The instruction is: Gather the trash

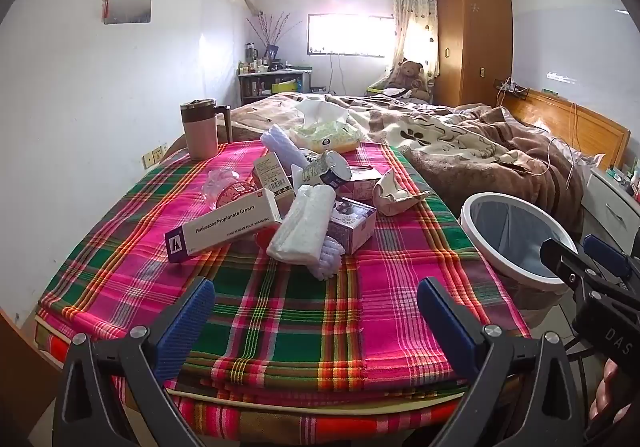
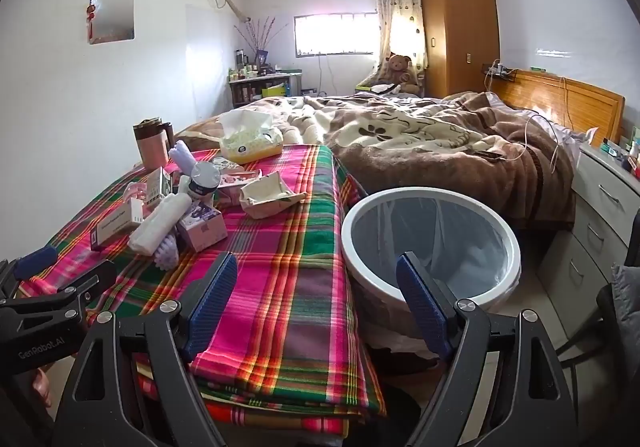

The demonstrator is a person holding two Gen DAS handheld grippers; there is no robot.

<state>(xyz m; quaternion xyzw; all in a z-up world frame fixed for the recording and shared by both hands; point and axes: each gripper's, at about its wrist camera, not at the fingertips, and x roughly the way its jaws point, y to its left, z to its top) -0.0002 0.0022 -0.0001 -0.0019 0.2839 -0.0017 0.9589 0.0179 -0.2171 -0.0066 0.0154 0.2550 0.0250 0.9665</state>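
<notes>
A pile of trash lies on the plaid cloth (image 1: 280, 307): a cream box (image 1: 224, 227), a white folded wad (image 1: 304, 227), a purple carton (image 1: 354, 223), a small can (image 1: 334, 167) and a crumpled carton (image 1: 396, 191). My left gripper (image 1: 316, 323) hovers open, short of the pile, with nothing between its fingers. The right gripper (image 2: 318, 303) is open and empty too, over the cloth's right edge and the white-rimmed bin (image 2: 348, 231). The bin (image 1: 464, 213) stands just right of the cloth. The same pile (image 2: 172, 215) lies to the left in the right wrist view.
A pink mug (image 1: 200, 129) and a tissue pack (image 1: 324, 135) stand behind the pile. Beyond is a bed with a brown blanket (image 2: 440, 151). White drawers (image 2: 600, 215) flank the bin on the right. Each gripper shows in the other's view: right gripper (image 1: 576, 253), left gripper (image 2: 66, 267).
</notes>
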